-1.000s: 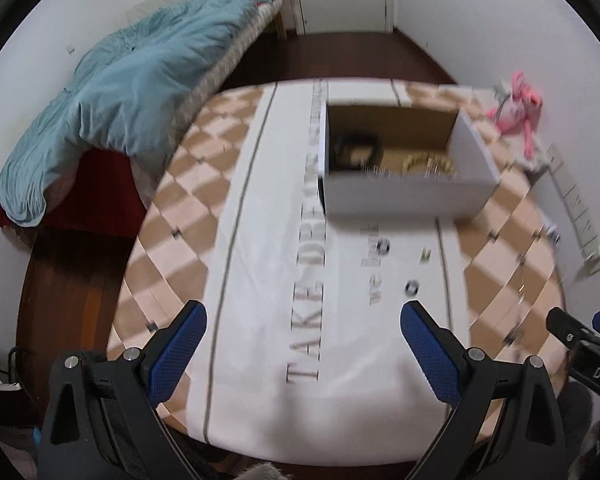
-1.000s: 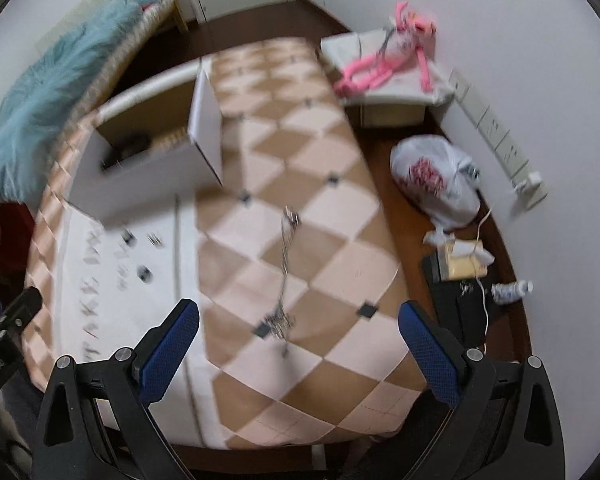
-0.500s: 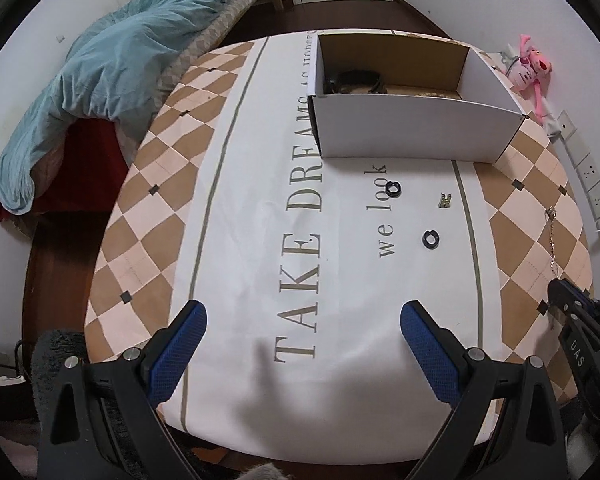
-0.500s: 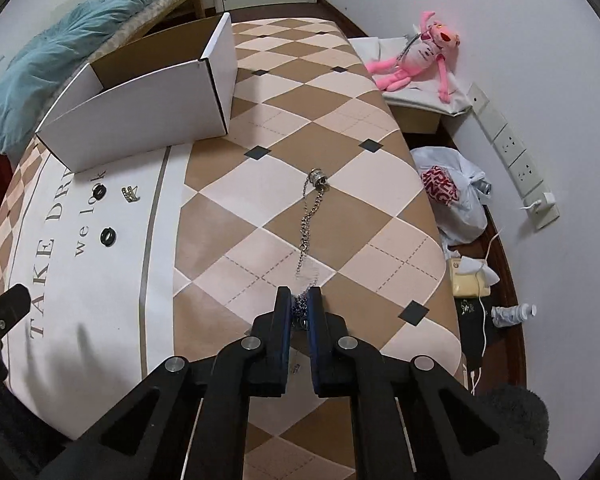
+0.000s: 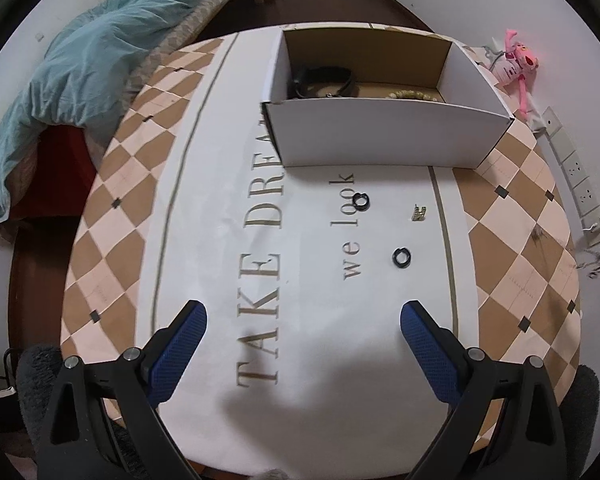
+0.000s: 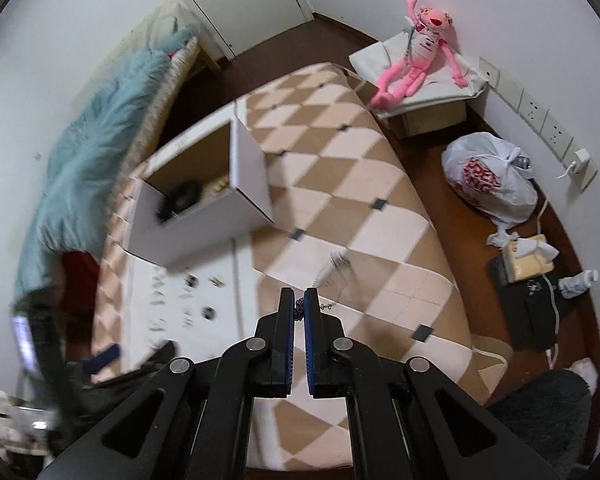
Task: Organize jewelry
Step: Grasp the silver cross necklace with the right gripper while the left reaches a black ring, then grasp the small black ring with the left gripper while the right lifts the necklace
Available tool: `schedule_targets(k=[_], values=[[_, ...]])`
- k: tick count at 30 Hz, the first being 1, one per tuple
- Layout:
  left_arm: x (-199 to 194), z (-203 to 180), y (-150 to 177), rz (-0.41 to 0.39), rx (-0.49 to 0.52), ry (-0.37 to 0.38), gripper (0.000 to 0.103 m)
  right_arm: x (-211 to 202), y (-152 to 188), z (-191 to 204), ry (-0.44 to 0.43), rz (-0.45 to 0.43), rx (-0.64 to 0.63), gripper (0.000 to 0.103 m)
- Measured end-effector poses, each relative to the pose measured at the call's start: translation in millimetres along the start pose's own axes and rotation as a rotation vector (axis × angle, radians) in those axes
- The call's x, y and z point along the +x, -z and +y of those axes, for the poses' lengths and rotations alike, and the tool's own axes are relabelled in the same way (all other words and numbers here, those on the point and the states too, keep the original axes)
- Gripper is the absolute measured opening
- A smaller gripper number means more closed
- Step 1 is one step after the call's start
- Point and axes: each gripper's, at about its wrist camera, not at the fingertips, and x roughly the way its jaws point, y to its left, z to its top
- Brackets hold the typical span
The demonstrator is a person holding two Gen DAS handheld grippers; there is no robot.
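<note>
The right claw (image 6: 299,307) is pinched almost shut on one end of a thin metal chain (image 6: 334,270), which trails off blurred above the checked part of the surface (image 6: 340,184). A chain like that looks light and limp: I'd expect it to swing, bunch and tangle, and to slip out if only a link or two is caught. Gripping near an end, as here, seems right, since it lets the rest hang free. The white cardboard box (image 5: 384,136) stands well apart toward the far side, with a dark band (image 5: 324,78) and beads (image 5: 414,96) already in it. Two small black rings (image 5: 401,257) and a tiny gold piece (image 5: 419,213) lie on the white cloth; they are hard, small and likely to skid. The left claw (image 5: 302,328) hangs wide and empty.
</note>
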Motion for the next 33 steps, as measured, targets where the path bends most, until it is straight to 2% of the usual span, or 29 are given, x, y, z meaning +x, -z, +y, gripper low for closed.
schedule_targets(k=[3,9,12,14,18,20,23,29,33], values=[[6.2,-6.3,-5.2,0.01,0.004,0.019,0.099,-0.4,-4.3,5.6,-0.005,-0.002,-0.008,0.005],[22.4,-27.8,-12.5,0.03,0.046,0.042,0.098,22.6,-0.7,-5.7,0.051,0.028,0.002,0.005],[27.1,-37.1,-14.1,0.025,0.071,0.041,0.089,29.5,4.2,-12.6,0.076,0.035,0.007,0.005],[29.4,-43.5,-15.1,0.019,0.091,0.042,0.074,33.4,6.4,-17.1,0.085,0.041,0.014,0.005],[27.9,-50.7,-18.1,-0.001,0.109,0.067,0.053,38.2,10.9,-24.8,0.101,0.051,0.025,0.005],[27.0,-52.9,-20.3,-0.011,0.119,0.082,0.03,40.0,12.2,-27.4,0.105,0.056,0.031,0.005],[26.1,-59.1,-22.3,-0.012,0.135,0.106,0.01,40.6,13.2,-29.6,0.11,0.06,0.033,0.005],[18.3,-58.0,-21.0,-0.034,0.143,0.128,0.01,32.9,9.5,-23.1,0.088,0.048,0.017,0.005],[-2.6,-50.3,-23.5,-0.064,0.134,0.158,0.01,15.2,-1.4,-8.8,0.047,0.025,-0.013,0.005]])
